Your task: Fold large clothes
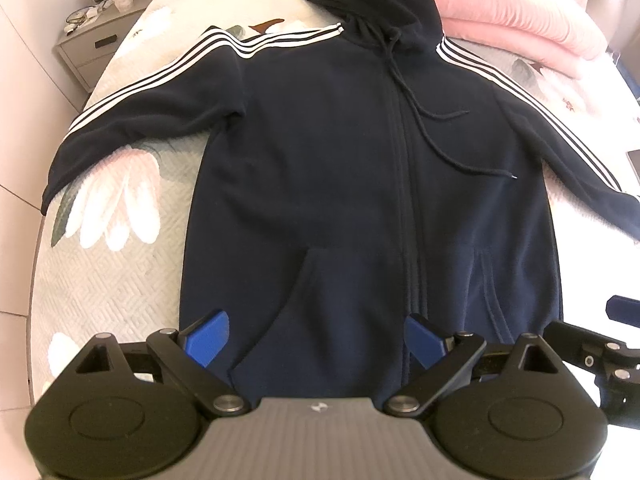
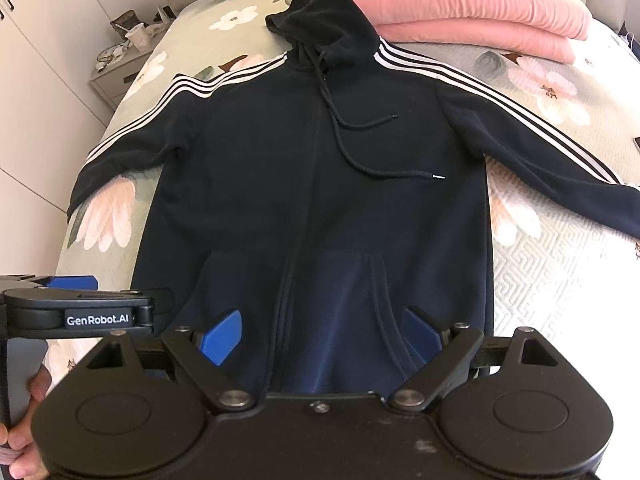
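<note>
Left wrist view: hoodie [image 1: 340, 184] lies flat on the bed [image 1: 108, 280], zipper running straight away from both grippers. Left gripper [image 1: 316, 338] and right gripper [image 2: 320, 336] hover at its hem, jaws wide, empty.

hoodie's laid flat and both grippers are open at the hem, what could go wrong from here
1. The long drawstrings trail loose across the chest of the hoodie; they may bunch inside a fold.
2. The left sleeve ends near the bed edge and might slip off.
3. The left gripper and right gripper hover open over the thick pocket area, so a grasp might catch only the top layer.
</note>
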The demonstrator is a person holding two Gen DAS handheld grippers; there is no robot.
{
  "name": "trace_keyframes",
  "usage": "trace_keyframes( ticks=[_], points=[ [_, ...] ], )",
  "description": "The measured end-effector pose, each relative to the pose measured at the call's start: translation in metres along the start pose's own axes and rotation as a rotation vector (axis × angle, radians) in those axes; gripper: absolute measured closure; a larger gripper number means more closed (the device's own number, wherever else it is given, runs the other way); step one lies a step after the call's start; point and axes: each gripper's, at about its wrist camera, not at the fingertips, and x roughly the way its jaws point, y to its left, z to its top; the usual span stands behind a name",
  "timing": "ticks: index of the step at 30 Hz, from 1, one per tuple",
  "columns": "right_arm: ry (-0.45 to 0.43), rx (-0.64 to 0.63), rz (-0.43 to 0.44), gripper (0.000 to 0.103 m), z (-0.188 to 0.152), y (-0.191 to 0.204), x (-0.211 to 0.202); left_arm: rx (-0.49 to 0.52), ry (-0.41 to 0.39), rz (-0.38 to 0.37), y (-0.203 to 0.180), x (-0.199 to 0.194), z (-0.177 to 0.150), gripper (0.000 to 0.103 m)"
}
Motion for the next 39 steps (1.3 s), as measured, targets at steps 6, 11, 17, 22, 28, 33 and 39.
trace_keyframes(
  ticks=[6,11,17,22,28,33,39],
  points=[
    [-0.008,0.003,0.000,0.000,-0.001,0.000,-0.002,-0.005,-0.003,-0.002,0.002,0.000,0.001,0.007],
    [-0.008,0.001,0.009,0.000,0.000,0.001,-0.002,-0.018,-0.003,-0.006,0.004,0.001,0.001,0.007],
    [-0.016,-0.019,0.009,0.000,0.000,0.003,-0.003,-0.023,-0.016,-0.007,0.008,0.002,0.002,0.007],
    [-0.067,-0.037,0.021,0.000,0.004,-0.005,-0.011,-0.035,-0.062,-0.124,0.033,0.000,0.011,0.008],
    [-0.231,0.007,0.029,0.000,-0.004,-0.062,-0.009,-0.006,-0.246,-0.054,0.083,0.004,0.000,0.008],
    [-0.190,0.030,-0.041,0.000,-0.041,-0.099,0.037,-0.029,-0.213,-0.103,0.119,0.039,-0.042,0.008],
    [-0.131,0.034,-0.044,0.000,-0.101,-0.128,0.089,-0.017,-0.152,-0.139,0.130,0.091,-0.095,0.016]
  ],
)
